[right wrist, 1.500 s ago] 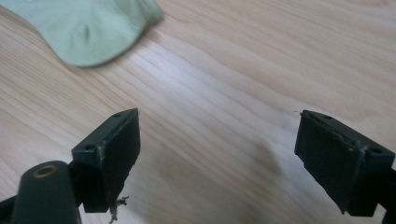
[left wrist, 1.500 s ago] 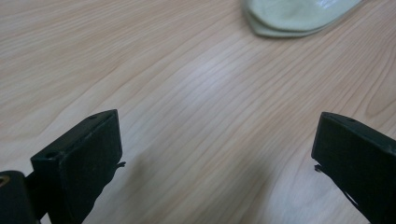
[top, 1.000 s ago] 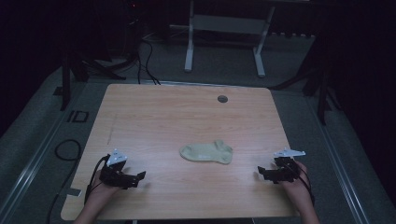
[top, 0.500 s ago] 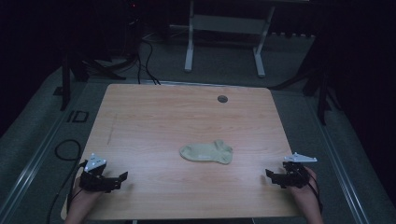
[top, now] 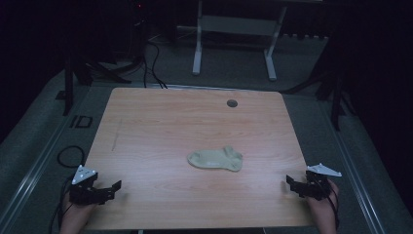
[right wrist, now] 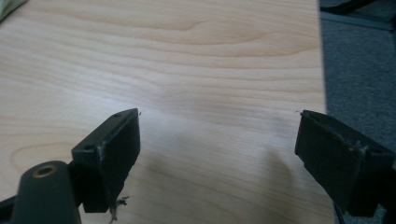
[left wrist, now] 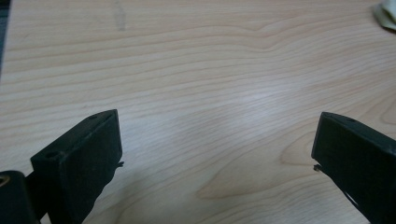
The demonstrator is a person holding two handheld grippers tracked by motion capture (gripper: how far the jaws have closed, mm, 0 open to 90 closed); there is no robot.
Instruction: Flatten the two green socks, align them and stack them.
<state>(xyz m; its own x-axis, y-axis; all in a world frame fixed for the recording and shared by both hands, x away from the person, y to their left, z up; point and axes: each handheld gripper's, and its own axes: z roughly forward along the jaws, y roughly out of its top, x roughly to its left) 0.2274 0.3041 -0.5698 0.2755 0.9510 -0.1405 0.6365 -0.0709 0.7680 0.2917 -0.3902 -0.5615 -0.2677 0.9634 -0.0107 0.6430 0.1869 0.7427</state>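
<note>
A pale green sock (top: 215, 159) lies flat near the middle of the wooden table (top: 160, 117). My left gripper (top: 115, 188) rests open at the near left corner, well left of the sock. In the left gripper view its jaws (left wrist: 218, 126) stand wide apart over bare wood, and an edge of the sock (left wrist: 387, 11) peeks in at the top right. My right gripper (top: 290, 183) is open at the near right edge. Its jaws (right wrist: 218, 116) hold nothing, and a bit of the sock (right wrist: 9, 5) shows at the top left.
A small round hole (top: 232, 103) sits near the table's far edge. Grey floor surrounds the table, with cables (top: 151, 58) at the back left and a white frame (top: 234, 29) behind. The table's right edge (right wrist: 322, 70) runs just beside my right gripper.
Both grippers have drawn outward and toward the person, the left to the near left corner, the right to the near right edge. The sock has not moved.
</note>
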